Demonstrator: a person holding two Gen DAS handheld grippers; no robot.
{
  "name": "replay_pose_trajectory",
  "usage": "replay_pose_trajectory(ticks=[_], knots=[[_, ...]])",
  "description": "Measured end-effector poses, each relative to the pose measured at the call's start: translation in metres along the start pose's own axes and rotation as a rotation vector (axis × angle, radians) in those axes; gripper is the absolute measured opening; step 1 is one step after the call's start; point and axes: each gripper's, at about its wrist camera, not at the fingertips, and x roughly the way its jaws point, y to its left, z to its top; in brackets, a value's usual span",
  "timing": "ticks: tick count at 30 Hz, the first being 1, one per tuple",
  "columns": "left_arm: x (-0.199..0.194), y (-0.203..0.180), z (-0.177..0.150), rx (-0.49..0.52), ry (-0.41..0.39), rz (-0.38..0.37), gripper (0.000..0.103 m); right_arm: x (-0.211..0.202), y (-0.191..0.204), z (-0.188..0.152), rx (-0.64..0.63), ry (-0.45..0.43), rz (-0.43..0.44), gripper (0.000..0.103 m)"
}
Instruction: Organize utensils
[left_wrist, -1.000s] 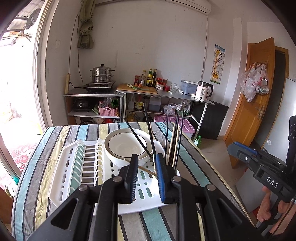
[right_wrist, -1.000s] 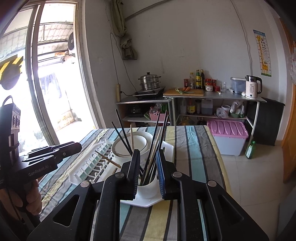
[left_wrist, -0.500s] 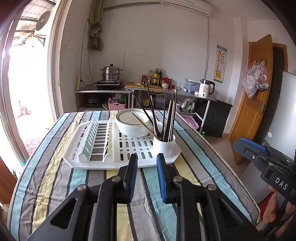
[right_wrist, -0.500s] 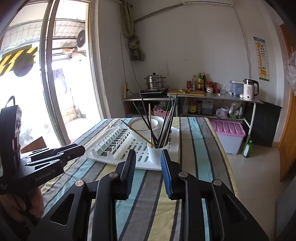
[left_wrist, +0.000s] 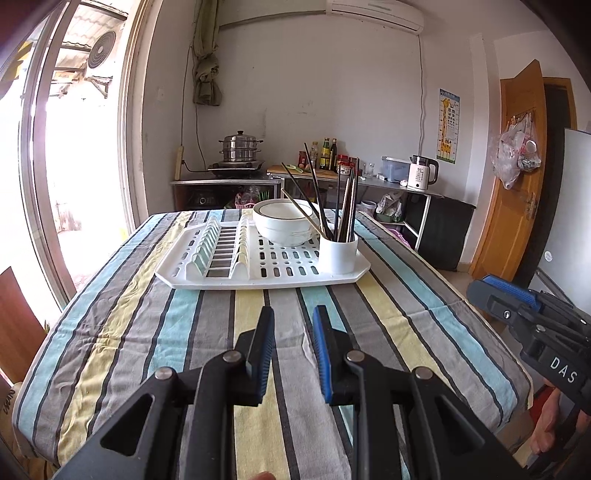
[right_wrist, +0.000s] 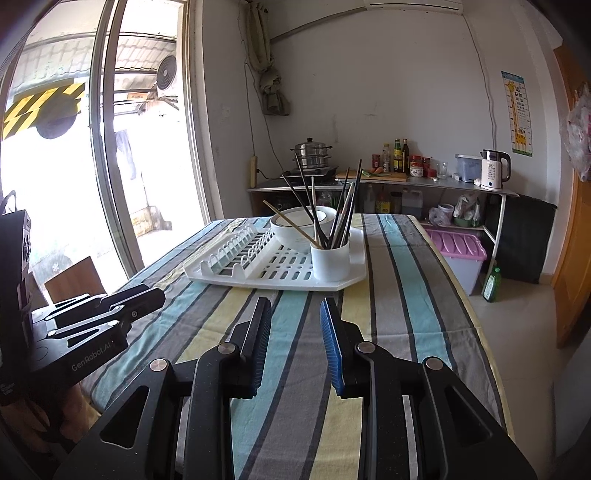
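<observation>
Hovering both empty, parted grippers, left (left_wrist: 293, 325) and right (right_wrist: 295, 317), I judge the chopsticks (left_wrist: 341, 206) light, stiff, slippery: pinch mid-shaft.

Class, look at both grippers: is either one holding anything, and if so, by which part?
Nothing is held. The left gripper and right gripper both stand open and empty above the tablecloth.

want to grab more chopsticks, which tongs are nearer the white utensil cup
Right, but only slightly. Right tongs sit almost straight in front of the utensil cup; left tongs sit back and to its left. Both are empty.
</observation>
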Motion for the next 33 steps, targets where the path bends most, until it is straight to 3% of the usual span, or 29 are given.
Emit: replay_pose_trajectory(ticks=[10, 33], knots=[[-0.008, -0.005, -0.029, 0.002, 0.036, -0.017, 0.023, -0.011, 0.007, -0.024, -0.009, 0.014, -0.039, 0.028], [-0.010, -0.010, -0.030, 0.012, 0.034, -0.006, 0.023, -0.013, 0.007, -0.023, -0.015, 0.014, -0.035, 0.028]])
